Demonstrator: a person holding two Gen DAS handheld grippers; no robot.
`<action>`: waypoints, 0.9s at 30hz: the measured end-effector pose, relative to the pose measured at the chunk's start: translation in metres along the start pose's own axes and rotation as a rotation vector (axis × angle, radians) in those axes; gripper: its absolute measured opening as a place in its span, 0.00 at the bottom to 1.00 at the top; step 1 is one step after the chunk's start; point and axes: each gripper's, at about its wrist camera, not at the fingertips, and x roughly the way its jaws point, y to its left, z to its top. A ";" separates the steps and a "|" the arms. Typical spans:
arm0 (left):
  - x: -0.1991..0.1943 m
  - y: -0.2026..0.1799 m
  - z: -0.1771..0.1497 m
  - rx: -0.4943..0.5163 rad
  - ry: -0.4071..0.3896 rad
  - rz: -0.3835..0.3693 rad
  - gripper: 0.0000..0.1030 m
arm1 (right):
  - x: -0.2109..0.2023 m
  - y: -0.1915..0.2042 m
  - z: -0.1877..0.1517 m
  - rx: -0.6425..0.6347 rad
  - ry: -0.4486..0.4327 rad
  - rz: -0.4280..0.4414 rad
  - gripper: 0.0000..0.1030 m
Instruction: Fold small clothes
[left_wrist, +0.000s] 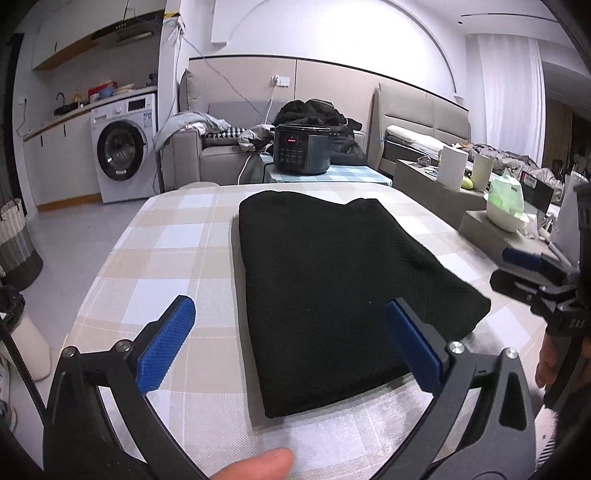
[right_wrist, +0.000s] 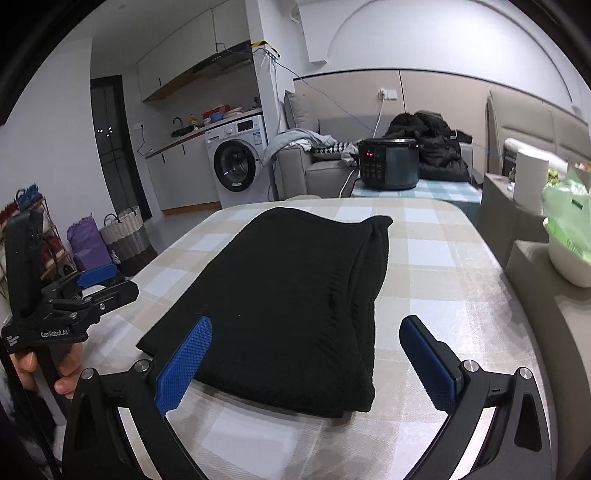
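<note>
Black knit fabric, a folded garment (left_wrist: 332, 295), lies flat in a thick rectangle near the middle of the table (left_wrist: 173, 258), on a checked beige, white and pale-blue tablecloth (right_wrist: 443, 266). Its doubled edges show along the right side in the right wrist view. The left gripper (left_wrist: 291, 343) hovers over the near end of the garment with its blue pads (left_wrist: 166, 343) spread wide, gripping nothing. The right gripper (right_wrist: 306, 362) is likewise released, its fingers set apart on either side of the garment's near edge, with nothing between them but air. Each gripper appears at the edge of the other's view, held in a hand. Beyond the table a dark electric cooker (left_wrist: 301, 153) stands on a small side table, with a washing machine (left_wrist: 123, 147) further left and a sofa heaped with clothes behind.
</note>
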 end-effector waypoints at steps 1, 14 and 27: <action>0.000 0.000 -0.002 0.004 -0.004 0.001 0.99 | 0.000 0.000 -0.002 -0.005 -0.006 -0.002 1.00; 0.005 0.009 -0.017 -0.009 -0.043 -0.017 0.99 | 0.001 0.012 -0.015 -0.068 -0.091 -0.016 1.00; 0.004 0.005 -0.018 0.008 -0.063 -0.022 0.99 | -0.007 0.012 -0.018 -0.082 -0.155 -0.018 1.00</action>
